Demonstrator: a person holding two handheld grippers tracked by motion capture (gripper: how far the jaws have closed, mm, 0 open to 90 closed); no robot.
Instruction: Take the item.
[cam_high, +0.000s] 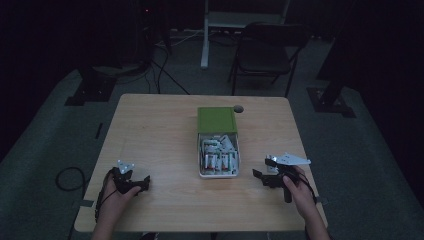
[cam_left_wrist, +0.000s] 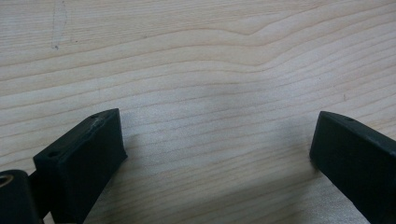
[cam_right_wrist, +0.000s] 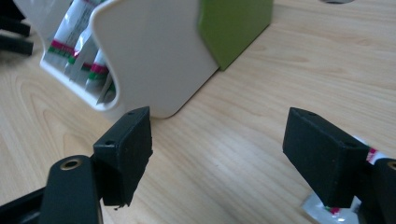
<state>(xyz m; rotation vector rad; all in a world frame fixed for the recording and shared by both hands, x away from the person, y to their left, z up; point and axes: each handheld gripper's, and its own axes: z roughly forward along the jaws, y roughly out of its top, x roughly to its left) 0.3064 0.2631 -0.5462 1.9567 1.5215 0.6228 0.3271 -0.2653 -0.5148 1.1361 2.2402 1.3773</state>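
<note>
A white box (cam_high: 218, 174) with a green lid (cam_high: 216, 120) slid back lies mid-table, with several white packets (cam_high: 218, 155) banded green and red inside. My right gripper (cam_high: 262, 169) is just right of the box near the table's front. In the right gripper view it (cam_right_wrist: 218, 128) stands open over bare wood, facing the box's white wall (cam_right_wrist: 154, 60) and green lid (cam_right_wrist: 233, 28). One loose packet (cam_right_wrist: 327, 212) lies on the table under its right jaw, outside the gap. My left gripper (cam_high: 137, 182) rests at the front left, open (cam_left_wrist: 217, 133), with only wood between its jaws.
A round hole (cam_high: 238, 108) is cut in the tabletop (cam_high: 160, 135) behind the green lid. A dark folding chair (cam_high: 265, 50) and stand legs are on the floor beyond the far edge. Bare wood lies between the left gripper and the box.
</note>
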